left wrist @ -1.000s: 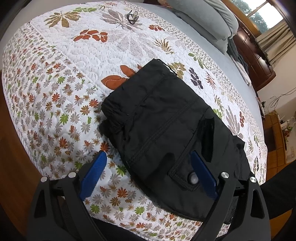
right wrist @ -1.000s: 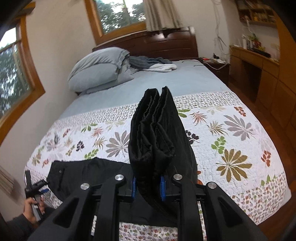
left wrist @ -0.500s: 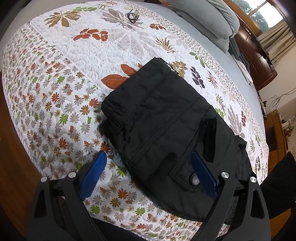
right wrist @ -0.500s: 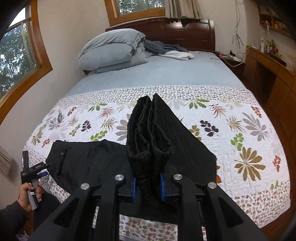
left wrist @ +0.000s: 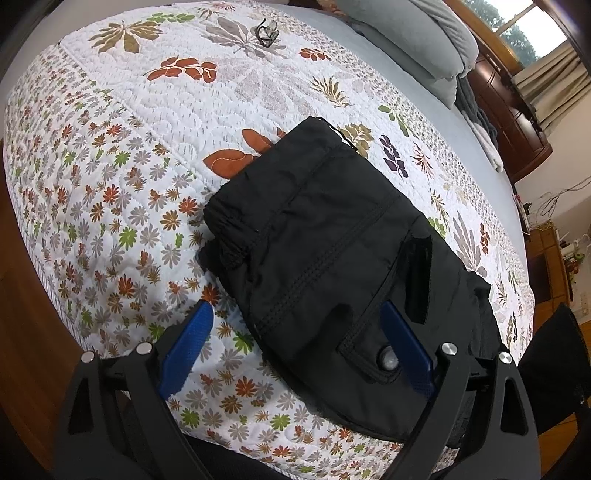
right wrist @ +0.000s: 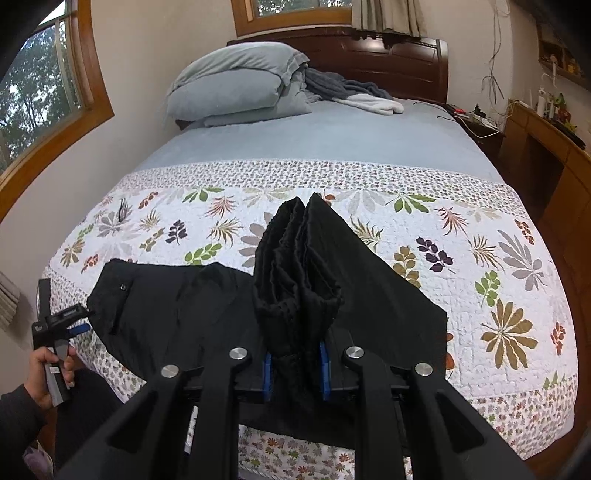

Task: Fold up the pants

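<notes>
Black pants (left wrist: 332,251) lie on the floral quilt (left wrist: 122,192) near the foot edge of the bed, waistband end toward the left side. A stitched seam and a pocket flap with 1 snap button (left wrist: 389,360) show on the upper layer in the left wrist view.

Left gripper (left wrist: 295,347): blue pads spread wide, nothing between them. One pad hangs over bare quilt, the other over the pocket area; contact with the cloth cannot be judged. In the right wrist view the left gripper (right wrist: 79,321) sits just beside the waistband corner, held by the person's left hand (right wrist: 48,373); its fingertips are too small there to read.

Right gripper (right wrist: 293,363): clenched on a bunched stack of pants (right wrist: 295,288) fabric, several layers pinched between the 2 blue pads. The fold stands up from the pads and blocks the quilt behind it. The count of layers is unclear, as black on black hides the edges. The lower hem of the raised part is cut off by the gripper frame.

A small dark object (left wrist: 266,30) lies on the far quilt, possibly eyeglasses, too small to confirm. Grey pillows (right wrist: 236,88) and a crumpled blanket (right wrist: 351,90) sit at the headboard (right wrist: 388,62). Desk (right wrist: 546,147) at right, partly out of frame.
</notes>
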Demonstrator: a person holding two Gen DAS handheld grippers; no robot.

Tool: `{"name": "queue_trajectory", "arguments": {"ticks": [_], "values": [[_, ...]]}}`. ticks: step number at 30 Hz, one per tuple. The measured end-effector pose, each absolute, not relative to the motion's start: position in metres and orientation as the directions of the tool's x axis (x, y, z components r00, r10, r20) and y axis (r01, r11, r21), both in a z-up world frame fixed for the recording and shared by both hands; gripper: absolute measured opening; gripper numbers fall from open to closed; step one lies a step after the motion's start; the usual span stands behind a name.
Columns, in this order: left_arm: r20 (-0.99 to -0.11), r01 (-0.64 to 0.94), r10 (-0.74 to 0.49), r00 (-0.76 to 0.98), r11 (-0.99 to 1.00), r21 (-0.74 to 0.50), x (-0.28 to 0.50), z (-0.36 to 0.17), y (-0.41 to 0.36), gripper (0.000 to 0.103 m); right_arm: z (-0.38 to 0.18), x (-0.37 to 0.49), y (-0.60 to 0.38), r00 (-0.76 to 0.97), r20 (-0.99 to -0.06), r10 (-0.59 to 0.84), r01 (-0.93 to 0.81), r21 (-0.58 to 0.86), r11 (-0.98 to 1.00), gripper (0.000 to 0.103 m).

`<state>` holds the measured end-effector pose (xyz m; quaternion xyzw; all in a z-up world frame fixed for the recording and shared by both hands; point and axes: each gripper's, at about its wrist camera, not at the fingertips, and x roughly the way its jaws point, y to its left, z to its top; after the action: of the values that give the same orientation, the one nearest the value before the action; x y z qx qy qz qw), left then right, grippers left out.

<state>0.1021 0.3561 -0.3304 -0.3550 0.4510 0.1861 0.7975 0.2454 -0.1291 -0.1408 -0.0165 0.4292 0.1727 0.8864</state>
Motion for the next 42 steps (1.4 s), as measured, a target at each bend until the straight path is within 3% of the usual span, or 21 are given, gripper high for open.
{"name": "queue_trajectory", "arguments": {"ticks": [8, 32, 34, 37, 40, 42], "values": [[-0.846, -0.612, -0.030, 0.533, 0.677, -0.410, 0.100, -0.329, 0.357, 0.092, -0.157, 0.247, -0.108, 0.537, -0.796, 0.279, -0.353, 0.088, 0.932, 0.019], [-0.823, -0.607, -0.043, 0.566, 0.653, -0.452, 0.094, -0.327, 0.358, 0.092, -0.311, 0.208, 0.018, 0.503, -0.864, -0.033, -0.594, -0.374, 0.712, 0.021], [-0.824, -0.607, -0.043, 0.565, 0.655, -0.450, 0.094, -0.326, 0.358, 0.092, -0.318, 0.205, 0.021, 0.503, -0.864, -0.031, -0.607, -0.379, 0.699, 0.032], [-0.826, -0.606, -0.046, 0.562, 0.657, -0.449, 0.096, -0.327, 0.357, 0.092, -0.314, 0.202, 0.020, 0.495, -0.869, -0.009, -0.627, -0.365, 0.688, 0.037], [-0.828, -0.608, -0.052, 0.558, 0.653, -0.451, 0.097, -0.329, 0.358, 0.092, -0.286, 0.200, 0.006, 0.406, -0.906, 0.121, -0.648, -0.192, 0.737, 0.048], [-0.827, -0.607, -0.055, 0.559, 0.653, -0.453, 0.097, -0.329, 0.358, 0.092, -0.261, 0.200, -0.010, 0.352, -0.903, 0.248, -0.643, -0.041, 0.765, 0.064]]}}
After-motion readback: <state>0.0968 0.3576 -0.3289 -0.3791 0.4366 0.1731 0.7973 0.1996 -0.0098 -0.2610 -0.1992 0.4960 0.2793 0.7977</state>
